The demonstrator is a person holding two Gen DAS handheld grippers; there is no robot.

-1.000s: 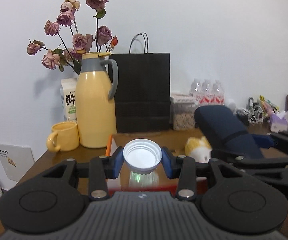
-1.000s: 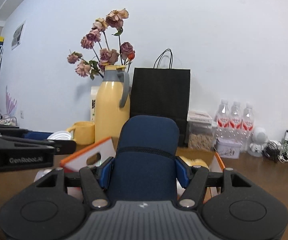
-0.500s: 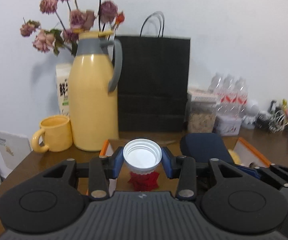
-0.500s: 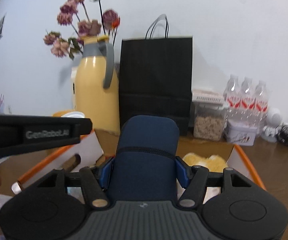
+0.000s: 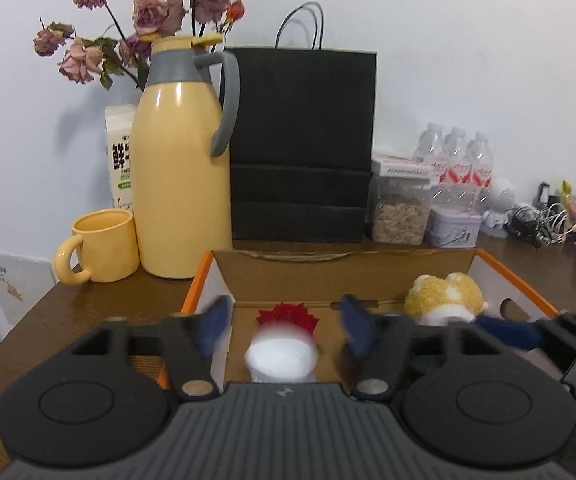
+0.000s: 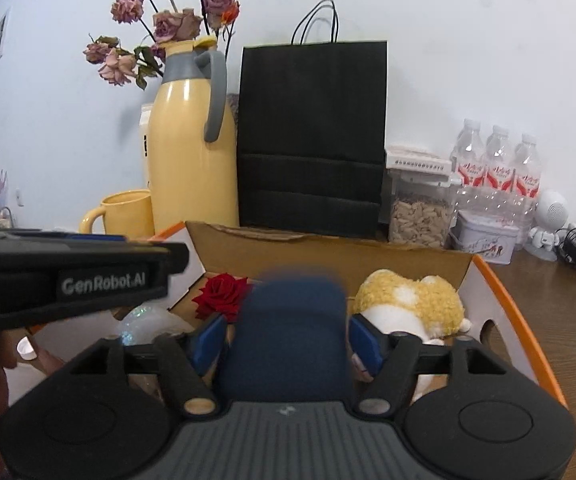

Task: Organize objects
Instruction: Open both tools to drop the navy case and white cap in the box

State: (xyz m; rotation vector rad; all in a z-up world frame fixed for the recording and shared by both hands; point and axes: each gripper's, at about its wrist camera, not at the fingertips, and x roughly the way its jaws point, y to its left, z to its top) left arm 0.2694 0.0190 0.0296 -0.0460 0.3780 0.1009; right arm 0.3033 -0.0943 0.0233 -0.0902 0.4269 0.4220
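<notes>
A: Look at the bottle (image 5: 280,360) first — white cap up, blurred, dropping straight down between your left gripper's (image 5: 284,328) jaws into the box (image 5: 343,260). Those jaws are opening and the pads no longer press on it.

B: So it's free of you. Its long axis stands upright, neck towards the camera, and it lies directly below the gap, just in front of the red rose (image 5: 288,316).

A: Same story on the other side. The blue pouch (image 6: 288,336) sits between your right gripper's (image 6: 286,340) jaws, which are also opening; there's a sliver of daylight on both sides, so I'd call it let go.

B: It stands upright too, long axis running up from the box floor, with the plush toy (image 6: 407,304) just beside it on the right and the rose to its left.

A: Your right hand is the nearer one to the pouch, your left to the bottle. Both things are inside the box, side by side.

B: To my eye the next move is straight back and up. Pull along the fingers, not sideways, or a pad could tip the pouch into the toy.
</notes>
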